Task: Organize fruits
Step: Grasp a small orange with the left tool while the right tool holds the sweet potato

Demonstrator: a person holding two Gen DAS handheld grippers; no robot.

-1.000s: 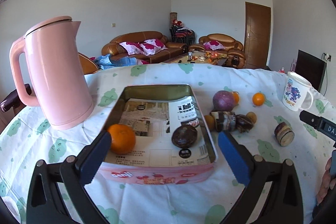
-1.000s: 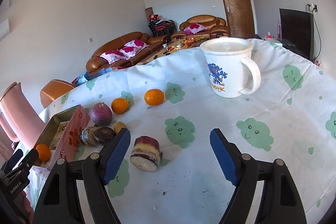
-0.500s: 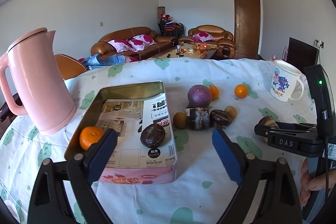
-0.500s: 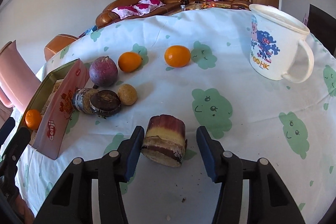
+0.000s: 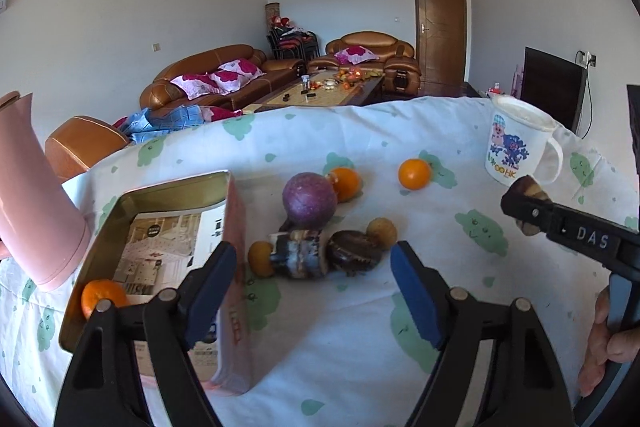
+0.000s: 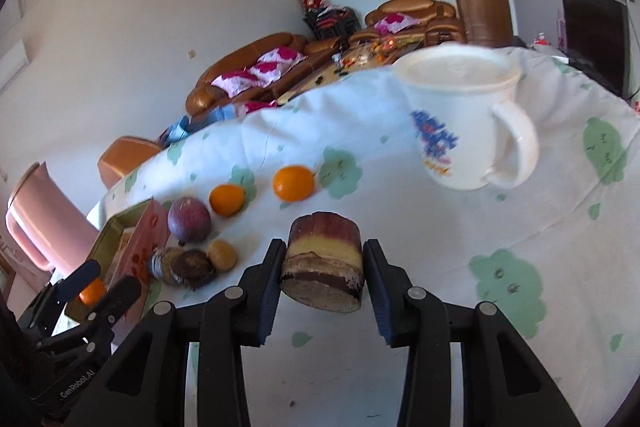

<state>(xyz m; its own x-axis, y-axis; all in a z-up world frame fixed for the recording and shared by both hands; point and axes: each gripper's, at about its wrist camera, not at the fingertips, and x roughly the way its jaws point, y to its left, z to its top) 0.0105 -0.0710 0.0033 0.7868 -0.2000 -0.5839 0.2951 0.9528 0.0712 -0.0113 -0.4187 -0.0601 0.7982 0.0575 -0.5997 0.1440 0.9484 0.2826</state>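
My right gripper [image 6: 323,273] is shut on a short sugarcane piece [image 6: 323,263], purple and yellow, held just above the tablecloth; it also shows at the right of the left wrist view [image 5: 527,191]. My left gripper [image 5: 314,283] is open and empty, low over the cloth beside the pink tin box [image 5: 160,203], which holds an orange [image 5: 102,297]. Beyond its fingers lie a purple round fruit [image 5: 309,199], two oranges [image 5: 346,183] [image 5: 415,173], two small yellow-brown fruits [image 5: 382,233] [image 5: 259,258] and two dark cane pieces [image 5: 298,253] [image 5: 354,251].
A pink kettle [image 5: 30,195] stands left of the tin. A white printed mug [image 5: 516,143] stands at the back right, close behind the held piece in the right wrist view [image 6: 460,123]. The table's far edge drops to a living room with sofas.
My right gripper closed on the sugarcane piece and lifted it off the cloth. My left gripper swung right, from over the tin to facing the loose fruits.
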